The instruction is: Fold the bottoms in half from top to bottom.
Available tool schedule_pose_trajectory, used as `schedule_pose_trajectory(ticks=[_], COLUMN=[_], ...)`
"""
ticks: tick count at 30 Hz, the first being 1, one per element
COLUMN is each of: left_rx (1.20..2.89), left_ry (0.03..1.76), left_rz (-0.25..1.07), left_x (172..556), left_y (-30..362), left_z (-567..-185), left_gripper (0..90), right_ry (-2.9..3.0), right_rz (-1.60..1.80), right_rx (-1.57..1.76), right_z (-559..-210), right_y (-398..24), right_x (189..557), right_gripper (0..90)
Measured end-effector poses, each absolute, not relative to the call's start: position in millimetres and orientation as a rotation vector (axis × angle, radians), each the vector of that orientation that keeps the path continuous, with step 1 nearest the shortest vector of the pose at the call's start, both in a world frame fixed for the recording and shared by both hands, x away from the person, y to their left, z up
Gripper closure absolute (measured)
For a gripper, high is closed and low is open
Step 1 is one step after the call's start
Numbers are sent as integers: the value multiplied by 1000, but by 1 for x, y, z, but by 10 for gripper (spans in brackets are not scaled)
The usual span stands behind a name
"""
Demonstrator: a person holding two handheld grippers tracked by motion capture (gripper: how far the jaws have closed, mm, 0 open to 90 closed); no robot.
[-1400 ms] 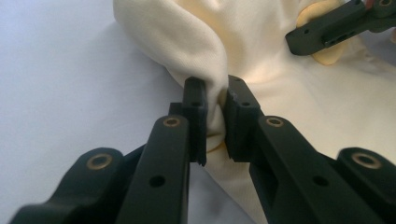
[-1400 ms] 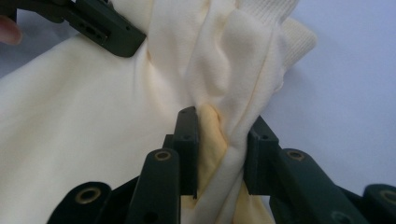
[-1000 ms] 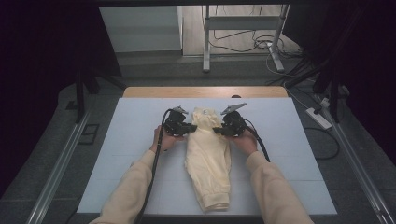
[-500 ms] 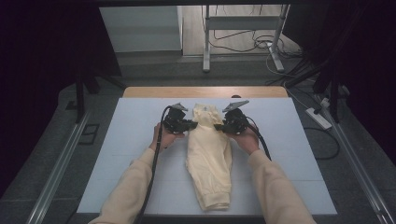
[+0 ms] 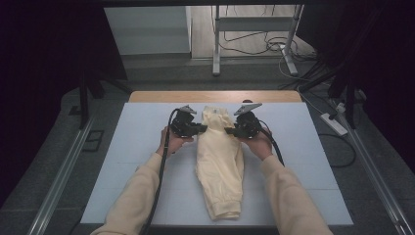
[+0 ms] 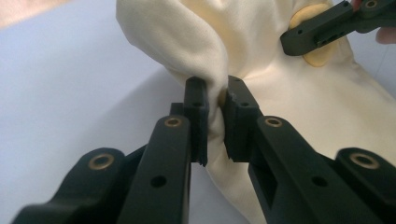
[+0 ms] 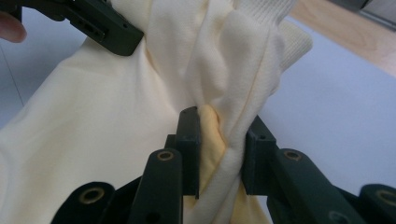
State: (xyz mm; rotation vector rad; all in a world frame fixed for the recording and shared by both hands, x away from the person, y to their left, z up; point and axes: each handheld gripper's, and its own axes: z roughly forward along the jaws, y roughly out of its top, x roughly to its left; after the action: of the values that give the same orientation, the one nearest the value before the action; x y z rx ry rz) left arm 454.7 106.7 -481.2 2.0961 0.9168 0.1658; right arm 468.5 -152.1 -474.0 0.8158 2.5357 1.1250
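Observation:
A cream yellow garment [image 5: 219, 164] lies lengthwise on the pale mat [image 5: 147, 147], folded narrow, its ribbed end toward the near edge. My left gripper [image 5: 201, 129] pinches the garment's left edge near its far end. From the left gripper view, a thin fold of the cloth [image 6: 215, 112] is squeezed between the black pads of the left gripper [image 6: 215, 109]. On the opposite edge my right gripper [image 5: 228, 130] is shut on a thick bunch. In the right gripper view the twisted cloth [image 7: 224, 135] fills the gap of the right gripper [image 7: 223, 135].
The mat lies on a wooden table [image 5: 215, 96] whose far strip shows bare. Black cables [image 5: 161, 171] trail along both sleeves. Beyond the table stand a metal frame [image 5: 215, 44] and floor cables [image 5: 274, 46]; a power strip [image 5: 333, 123] lies at the right.
Both hands and grippers have shifted slightly toward the far side with the cloth's upper end still pinched. The garment's near part has stayed put.

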Motion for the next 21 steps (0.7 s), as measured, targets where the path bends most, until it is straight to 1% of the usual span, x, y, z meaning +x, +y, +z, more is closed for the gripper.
schedule_pose_trajectory(ticks=[4, 21], left_rx=[2097, 2101], left_ry=[913, 921], left_rz=[174, 176], left_x=[454, 458], left_y=[105, 104], left_z=[-478, -478], left_gripper=[806, 807], right_ry=[2528, 2524], right_rz=[1126, 1116], right_rx=[809, 822], right_z=[-469, -474], right_y=[-153, -153], right_x=[469, 472], right_gripper=[719, 719])
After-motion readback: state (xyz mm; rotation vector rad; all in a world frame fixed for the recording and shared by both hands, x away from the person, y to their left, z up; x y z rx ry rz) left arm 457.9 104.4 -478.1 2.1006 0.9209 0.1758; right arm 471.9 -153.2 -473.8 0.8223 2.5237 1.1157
